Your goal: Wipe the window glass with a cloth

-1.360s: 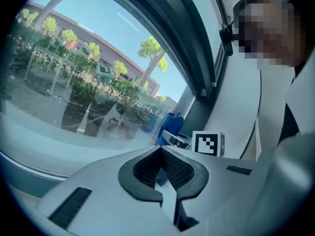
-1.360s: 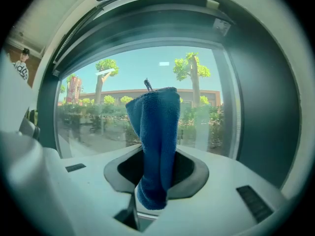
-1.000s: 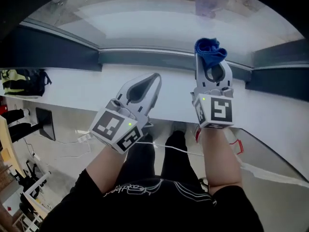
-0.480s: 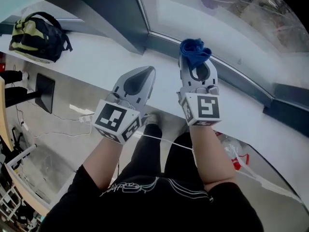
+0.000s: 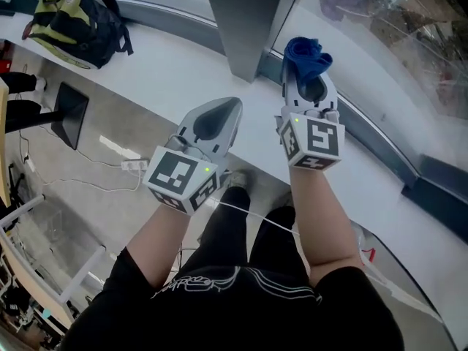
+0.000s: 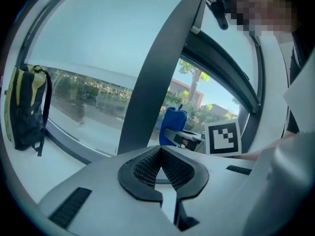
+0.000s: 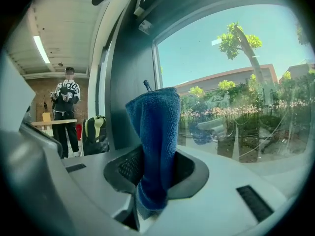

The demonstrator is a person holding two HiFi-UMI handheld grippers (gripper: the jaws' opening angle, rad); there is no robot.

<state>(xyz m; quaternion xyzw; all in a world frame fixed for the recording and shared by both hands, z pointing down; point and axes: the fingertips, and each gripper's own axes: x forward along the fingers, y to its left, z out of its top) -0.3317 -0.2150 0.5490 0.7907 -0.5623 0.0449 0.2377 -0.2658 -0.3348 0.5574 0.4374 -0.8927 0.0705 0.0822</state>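
Gripping cloth beside window glass

Right gripper (image 5: 308,79): jaws clamped on the blue cloth (image 5: 308,55), which stands upright near the window glass (image 5: 387,57), right of the frame post (image 5: 245,20). Left gripper (image 5: 231,110): jaws closed, empty, over the sill (image 5: 168,72).

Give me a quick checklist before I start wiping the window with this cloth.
1. Cloth clamped in the right gripper: ok, the jaws are shut on it.
2. Cloth sticks out past the jaw tips: ok, a blue fold stands clear ahead of them.
3. Cloth on the glass: not ok, it seems to sit short of the pane.
4. Left gripper free: ok, shut with nothing in it.
5. Sill near the right gripper: ok, the backpack lies far off to the left.
6. Where the glass is dirty: cannot tell.
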